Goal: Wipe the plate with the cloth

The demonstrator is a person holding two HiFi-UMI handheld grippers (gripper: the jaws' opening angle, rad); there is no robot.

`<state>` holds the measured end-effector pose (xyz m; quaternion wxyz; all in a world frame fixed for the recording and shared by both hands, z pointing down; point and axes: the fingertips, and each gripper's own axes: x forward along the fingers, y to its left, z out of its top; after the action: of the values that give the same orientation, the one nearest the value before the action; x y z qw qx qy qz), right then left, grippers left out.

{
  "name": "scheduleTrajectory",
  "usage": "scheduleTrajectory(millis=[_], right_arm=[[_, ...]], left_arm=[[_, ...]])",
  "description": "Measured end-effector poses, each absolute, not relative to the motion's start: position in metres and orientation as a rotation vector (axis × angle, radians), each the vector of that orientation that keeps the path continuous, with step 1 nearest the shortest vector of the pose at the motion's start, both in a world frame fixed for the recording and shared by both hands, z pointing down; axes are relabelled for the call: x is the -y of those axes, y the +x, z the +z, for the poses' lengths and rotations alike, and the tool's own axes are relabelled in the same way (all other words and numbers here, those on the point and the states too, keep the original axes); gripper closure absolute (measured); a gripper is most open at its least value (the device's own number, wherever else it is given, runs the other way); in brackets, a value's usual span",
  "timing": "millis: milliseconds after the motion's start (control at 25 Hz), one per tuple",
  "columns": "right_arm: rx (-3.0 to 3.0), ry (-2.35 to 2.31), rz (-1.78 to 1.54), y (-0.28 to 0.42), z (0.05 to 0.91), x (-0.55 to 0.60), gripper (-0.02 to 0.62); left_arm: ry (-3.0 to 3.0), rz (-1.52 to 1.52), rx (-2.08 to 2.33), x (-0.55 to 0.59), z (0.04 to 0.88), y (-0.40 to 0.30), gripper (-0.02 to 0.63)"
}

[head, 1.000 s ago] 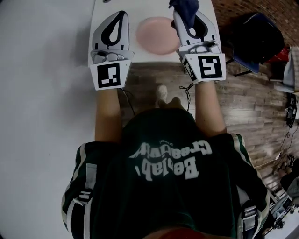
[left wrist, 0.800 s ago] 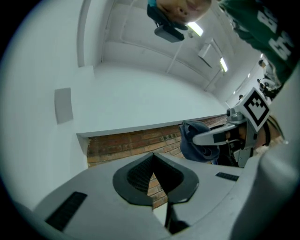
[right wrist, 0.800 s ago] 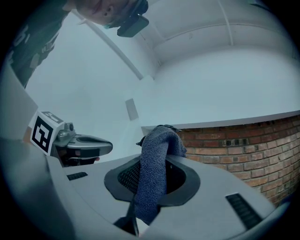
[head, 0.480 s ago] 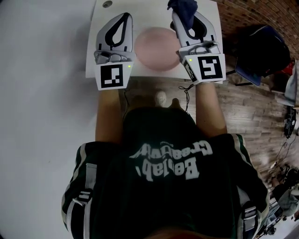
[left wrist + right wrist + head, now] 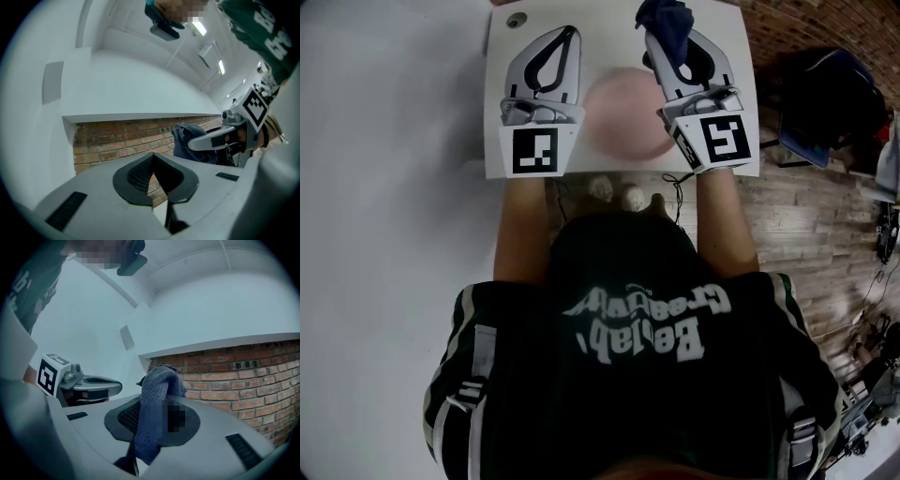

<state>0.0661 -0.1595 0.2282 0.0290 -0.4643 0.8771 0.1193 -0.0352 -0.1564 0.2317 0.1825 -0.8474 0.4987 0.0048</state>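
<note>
White floor (image 5: 384, 206) fills the left of the head view, and wooden boards (image 5: 811, 220) run along the right. A white table (image 5: 605, 33) stands at the top edge. The pink plate (image 5: 623, 112) lies flat on it, near the front edge, between the two tools and partly hidden under both. The left gripper (image 5: 567, 36) lies over the plate's left rim; its tips meet and it holds nothing. The right gripper (image 5: 659, 37) lies over the plate's right rim and pinches a dark blue cloth (image 5: 668, 17), which bunches up beyond its tips, above the table and past the plate's far edge. Below them are the person's forearms and a dark green shirt (image 5: 628, 375) with white lettering.

The left gripper view tilts upward to a white wall and a brick wall (image 5: 108, 136) under a white ledge. The left gripper (image 5: 152, 161) has its jaws closed tip to tip, with only a small gap behind the tips where brick shows through. To the right is the right gripper (image 5: 218, 138) with the cloth (image 5: 187, 138) in its grip.

The right gripper view shows the same brick wall (image 5: 234, 376) and pale ceiling. The right gripper (image 5: 158, 401) is clamped on the cloth (image 5: 161, 378), which rises in a fold above the pads and hangs down between them. The left gripper (image 5: 96, 385) sits at the left, apart from it.
</note>
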Motion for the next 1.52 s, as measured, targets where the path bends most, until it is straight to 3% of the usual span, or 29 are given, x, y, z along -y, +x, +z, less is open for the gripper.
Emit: scheduleTrajectory(millis=[320, 1520], right_arm=[[-2.809, -1.438, 0.237, 0.027, 0.274, 0.181, 0.538], [-3.129, -1.282, -0.447, -0.008, 0.461, 0.170, 0.538]], left_arm=[[-2.475, 0.041, -1.304, 0.180, 0.249, -0.052, 0.606], [-2.589, -0.020, -1.346, 0.190, 0.305, -0.046, 0.606]])
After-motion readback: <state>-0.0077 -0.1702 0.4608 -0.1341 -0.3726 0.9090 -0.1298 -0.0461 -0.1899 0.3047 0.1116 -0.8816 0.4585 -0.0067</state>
